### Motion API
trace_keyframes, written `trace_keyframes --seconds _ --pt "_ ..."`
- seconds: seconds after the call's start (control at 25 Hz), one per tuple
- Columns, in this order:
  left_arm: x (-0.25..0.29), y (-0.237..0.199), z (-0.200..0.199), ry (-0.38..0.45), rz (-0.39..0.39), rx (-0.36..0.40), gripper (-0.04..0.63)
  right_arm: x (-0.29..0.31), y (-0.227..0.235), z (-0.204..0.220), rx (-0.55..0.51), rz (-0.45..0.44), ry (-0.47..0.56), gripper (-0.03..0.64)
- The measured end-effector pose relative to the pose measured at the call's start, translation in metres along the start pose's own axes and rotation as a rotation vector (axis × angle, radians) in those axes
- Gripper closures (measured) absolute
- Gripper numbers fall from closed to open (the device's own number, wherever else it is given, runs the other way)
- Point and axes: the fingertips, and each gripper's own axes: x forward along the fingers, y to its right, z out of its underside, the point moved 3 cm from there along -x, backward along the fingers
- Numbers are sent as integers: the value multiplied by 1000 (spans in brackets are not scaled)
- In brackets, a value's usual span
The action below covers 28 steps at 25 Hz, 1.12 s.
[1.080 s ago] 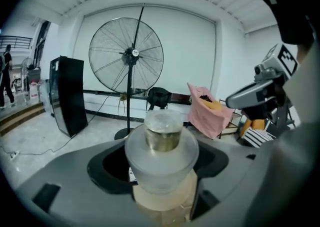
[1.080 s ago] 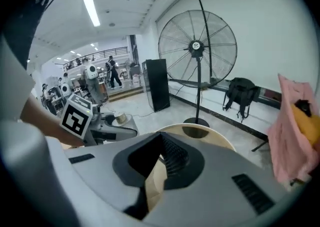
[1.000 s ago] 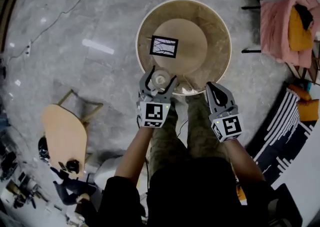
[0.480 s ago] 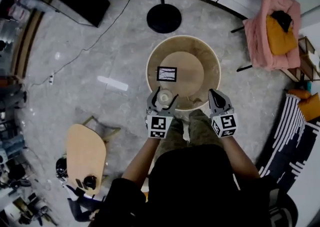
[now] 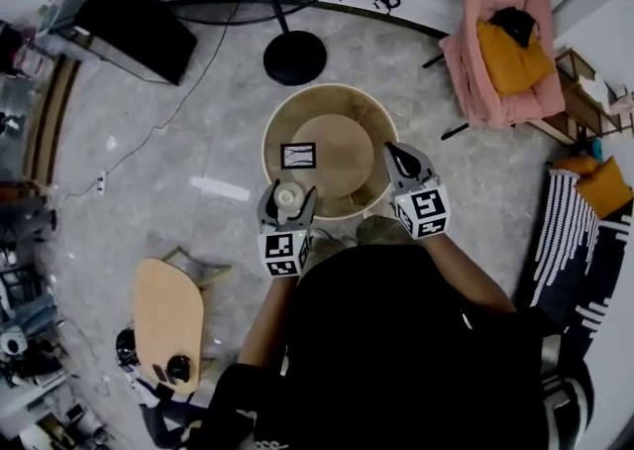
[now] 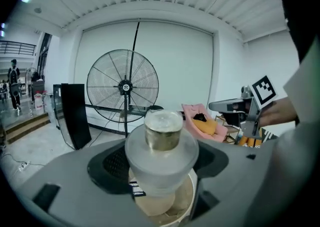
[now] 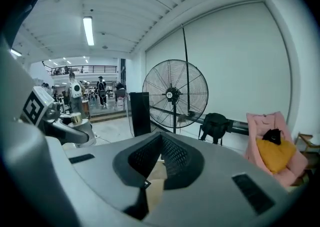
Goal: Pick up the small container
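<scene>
The small container (image 5: pixel 287 196) is a frosted jar with a gold cap (image 6: pixel 163 130). My left gripper (image 5: pixel 286 202) is shut on it and holds it upright, in the air at the near left edge of the round wooden table (image 5: pixel 369 119). In the left gripper view the jar (image 6: pixel 161 157) fills the space between the jaws of the left gripper (image 6: pixel 162 163). My right gripper (image 5: pixel 395 152) hangs over the table's right rim, jaws shut with nothing in them. The right gripper view shows the right gripper (image 7: pixel 160 143) with pads together, and the held jar (image 7: pixel 75 119) far left.
A black-framed picture (image 5: pixel 297 155) lies on the table's left half. Behind the table stands a big floor fan (image 5: pixel 294 57) with a black box (image 5: pixel 119 22) to its left. A pink chair (image 5: pixel 495 42) is at the right, a wooden side table (image 5: pixel 168 311) at the lower left.
The view has risen and the table looks smaller. My left gripper has closed on the jar and lifted it off the table toward the near left. The right gripper stays shut.
</scene>
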Motion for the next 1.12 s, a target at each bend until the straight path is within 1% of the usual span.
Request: trace_keyframes --seconds 0.08,0.24,0.44,0.68,0.96,1.12 --pt "-1 8 -7 -2 -33 7 245 -7 16 -3 5 2 13 595" --pt "2 18 -22 59 -74 9 245 -16 39 -7 8 6 29 595" --pt "9 21 -25 71 -119 11 245 -14 59 -9 -3 -1 32 595" --pt "20 32 -34 88 -137 5 245 -12 85 -16 -9 9 53 595" --pt "29 37 -44 103 -155 4 245 -9 98 -18 -12 -2 57 595" --pt "32 30 -44 105 -163 10 245 -8 97 -13 -19 0 49 595"
